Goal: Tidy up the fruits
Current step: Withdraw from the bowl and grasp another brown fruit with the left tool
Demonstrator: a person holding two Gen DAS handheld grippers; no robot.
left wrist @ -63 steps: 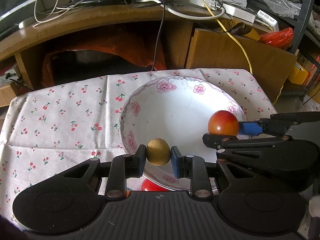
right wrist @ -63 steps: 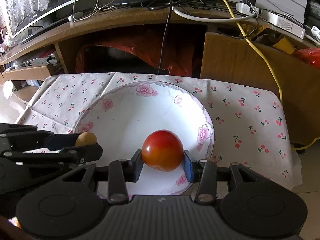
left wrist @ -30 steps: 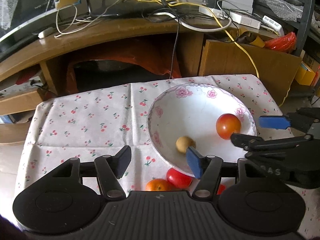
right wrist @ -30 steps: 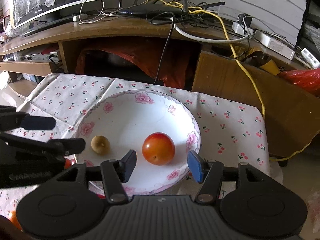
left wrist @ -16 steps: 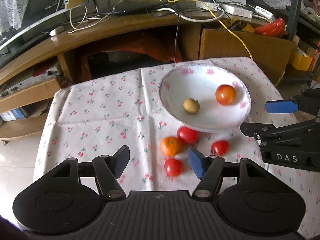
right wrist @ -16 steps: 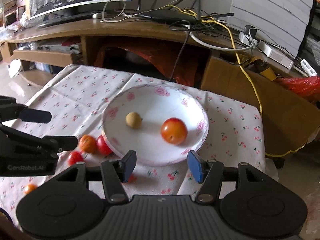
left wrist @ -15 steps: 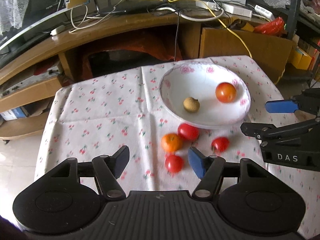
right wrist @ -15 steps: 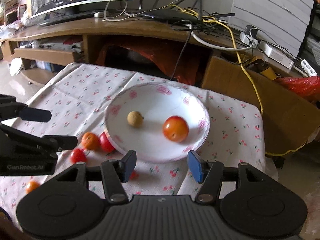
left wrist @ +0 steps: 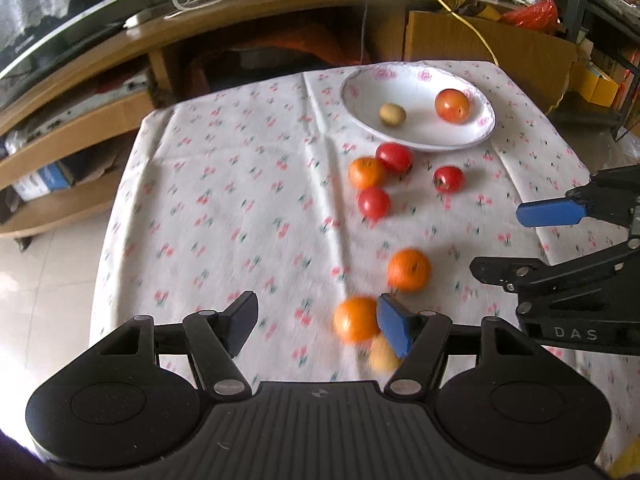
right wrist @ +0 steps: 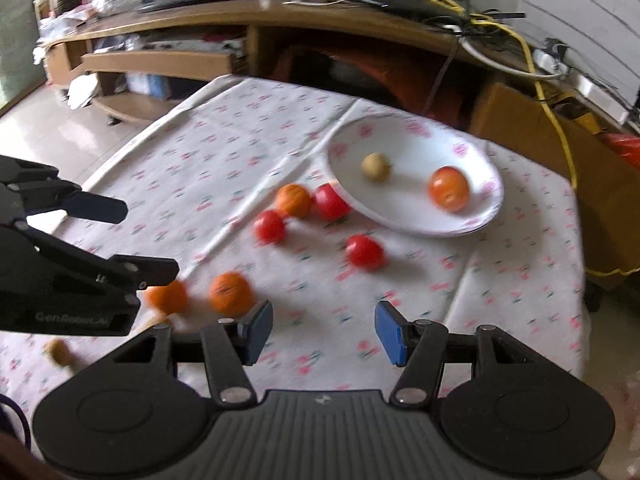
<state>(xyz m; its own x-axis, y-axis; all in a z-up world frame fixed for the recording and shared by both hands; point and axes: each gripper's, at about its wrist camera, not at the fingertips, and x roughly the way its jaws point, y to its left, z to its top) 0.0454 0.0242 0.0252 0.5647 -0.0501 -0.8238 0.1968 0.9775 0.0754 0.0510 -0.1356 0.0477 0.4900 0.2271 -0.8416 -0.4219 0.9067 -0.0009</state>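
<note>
Black left gripper point(left wrist: 314, 318) tilted down, jaws apart; right gripper point(right wrist: 322, 334) likewise

"DAS" in pale letters on the black body of the right tool point(left wrist: 560, 240), lower right of left-wrist view. "GenRobot.AI", blurred but just legible, on the black body of the left tool point(right wrist: 116, 240), lower left of right-wrist view. White tag w/ print, upper right of left-wrist view: too small to read.
</note>
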